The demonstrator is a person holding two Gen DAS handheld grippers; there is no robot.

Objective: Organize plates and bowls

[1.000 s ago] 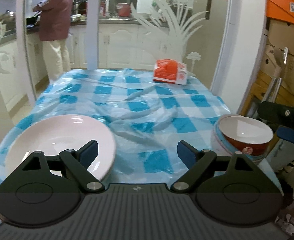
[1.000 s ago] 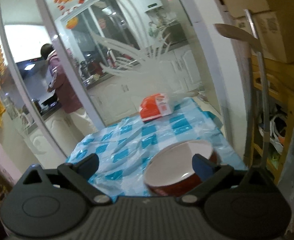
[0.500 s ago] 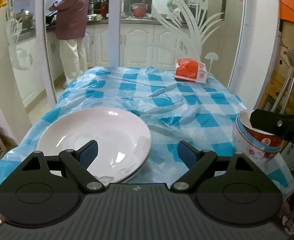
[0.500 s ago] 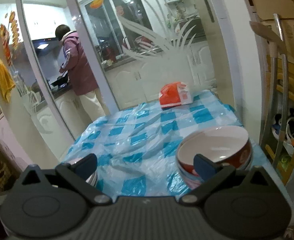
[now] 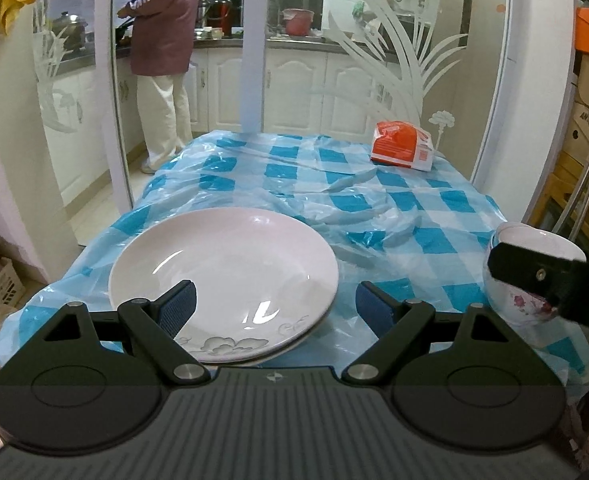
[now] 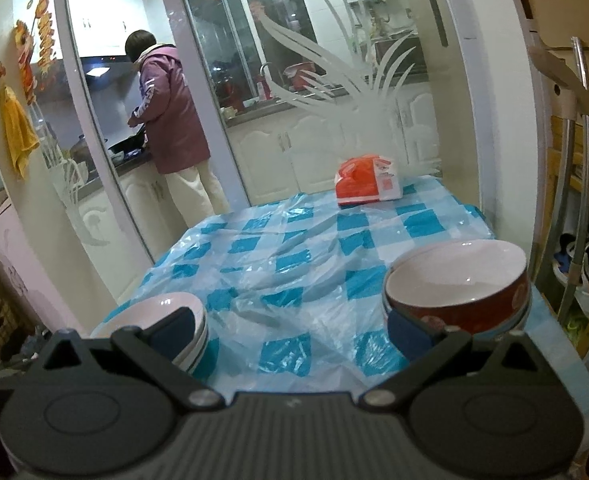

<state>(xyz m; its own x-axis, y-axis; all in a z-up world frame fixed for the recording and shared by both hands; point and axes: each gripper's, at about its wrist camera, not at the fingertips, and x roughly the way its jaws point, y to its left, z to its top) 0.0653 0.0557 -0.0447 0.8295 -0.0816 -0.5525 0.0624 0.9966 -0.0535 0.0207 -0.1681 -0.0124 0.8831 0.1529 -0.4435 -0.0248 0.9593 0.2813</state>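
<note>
A stack of white plates (image 5: 230, 276) lies at the near left of the table; it also shows in the right wrist view (image 6: 162, 316). A stack of bowls, red-brown one on top (image 6: 458, 284), stands at the near right edge; in the left wrist view the bowls (image 5: 522, 276) are partly hidden by the right gripper's finger. My left gripper (image 5: 272, 306) is open and empty, just in front of and above the plates' near rim. My right gripper (image 6: 290, 330) is open and empty, its right finger (image 6: 408, 330) close to the bowl stack's near side.
A blue checked plastic cloth (image 5: 334, 200) covers the table. An orange and white packet (image 5: 402, 146) lies at the far right. A glass partition and a person at the kitchen counter are behind. Boxes and a chair (image 6: 574, 184) stand to the right.
Both grippers have drawn back and lowered toward the near table edge. The right gripper has come away from the red bowl, which now rests on the bowl stack.
</note>
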